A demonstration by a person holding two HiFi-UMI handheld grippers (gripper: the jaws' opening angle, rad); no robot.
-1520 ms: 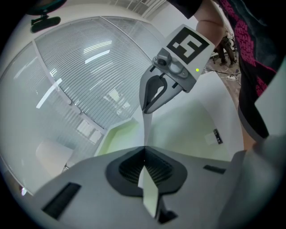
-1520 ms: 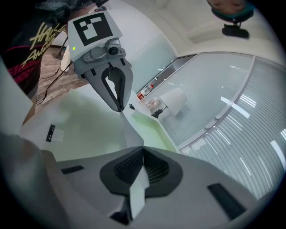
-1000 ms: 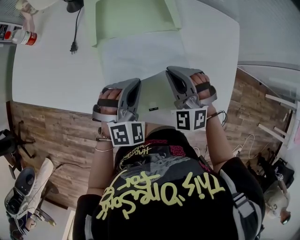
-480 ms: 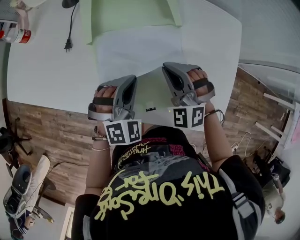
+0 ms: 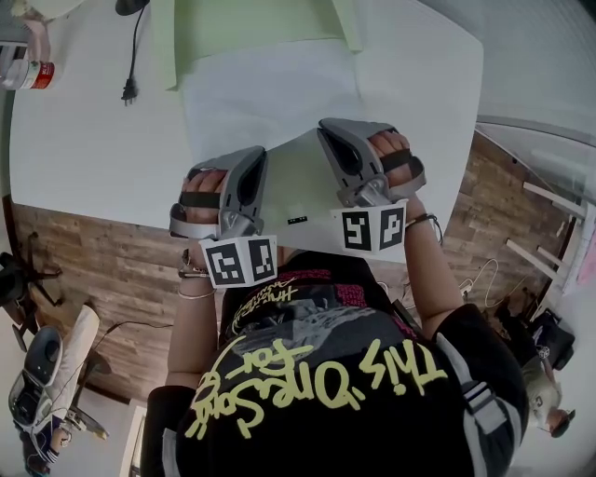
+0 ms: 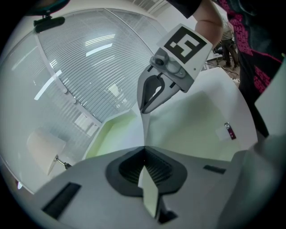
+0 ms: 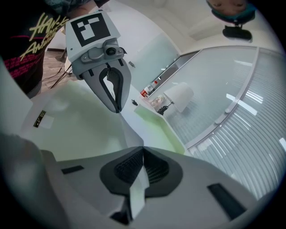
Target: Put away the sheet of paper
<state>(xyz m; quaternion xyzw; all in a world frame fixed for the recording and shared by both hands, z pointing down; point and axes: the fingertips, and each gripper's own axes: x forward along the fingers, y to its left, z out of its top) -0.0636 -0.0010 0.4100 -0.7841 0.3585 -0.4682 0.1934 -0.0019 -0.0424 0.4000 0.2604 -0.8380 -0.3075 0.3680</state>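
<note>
A pale sheet of paper [image 5: 270, 98] with a small sticker lies lengthwise on the white table [image 5: 93, 140]. Its far end rests on an open light green folder [image 5: 251, 23]. The near end is lifted off the table between both grippers. My left gripper [image 5: 261, 156] is shut on the sheet's near left edge, and the thin edge shows pinched between its pads [image 6: 144, 150]. My right gripper [image 5: 326, 130] is shut on the near right edge [image 7: 142, 150]. Each gripper view shows the other gripper close by, pinching the same sheet, with the green folder [image 6: 111, 134] beyond.
A black power plug and cord [image 5: 128, 90] lie at the table's far left, near a red-labelled bottle [image 5: 35, 73]. A small white lamp [image 7: 178, 96] stands by the bottle. The table's near edge runs just under my hands. An office chair [image 5: 47, 373] stands on the wooden floor.
</note>
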